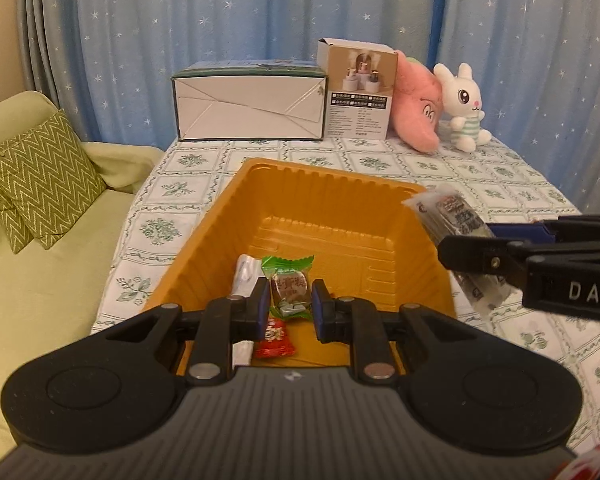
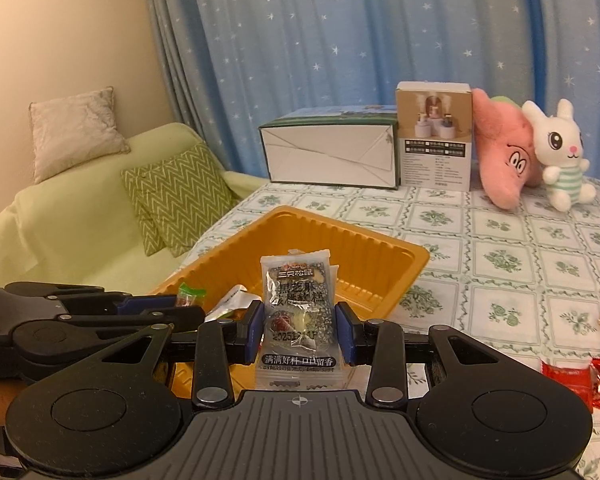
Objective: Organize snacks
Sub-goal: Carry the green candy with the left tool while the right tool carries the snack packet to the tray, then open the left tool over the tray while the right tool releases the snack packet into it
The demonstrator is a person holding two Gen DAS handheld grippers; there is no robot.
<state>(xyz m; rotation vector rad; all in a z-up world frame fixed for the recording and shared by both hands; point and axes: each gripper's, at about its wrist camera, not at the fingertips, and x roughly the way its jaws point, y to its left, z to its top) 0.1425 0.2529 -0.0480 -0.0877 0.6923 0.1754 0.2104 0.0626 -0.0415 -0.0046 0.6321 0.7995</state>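
Observation:
An orange plastic tray [image 1: 236, 200] lies on the flowered tablecloth. My left gripper [image 1: 290, 298] hovers over its near end, shut on a green-wrapped candy [image 1: 289, 278]. Below it in the tray lie a red candy [image 1: 274, 338] and a white packet [image 1: 244, 274]. My right gripper [image 2: 299, 320] is shut on a clear grey sesame snack packet [image 2: 296, 280], held upright above the tray's [image 2: 380, 248] near right corner. In the left wrist view the right gripper [image 1: 472, 240] comes in from the right with that packet [image 1: 452, 212]. The left gripper [image 2: 180, 306] shows at the left of the right wrist view.
Two red candies [image 2: 572, 376] lie on the tablecloth right of the tray. At the table's back stand a white box [image 1: 248, 104], a smaller product box [image 1: 358, 92], a pink plush [image 1: 418, 108] and a white rabbit plush [image 1: 464, 108]. A green sofa with cushions [image 1: 40, 184] is on the left.

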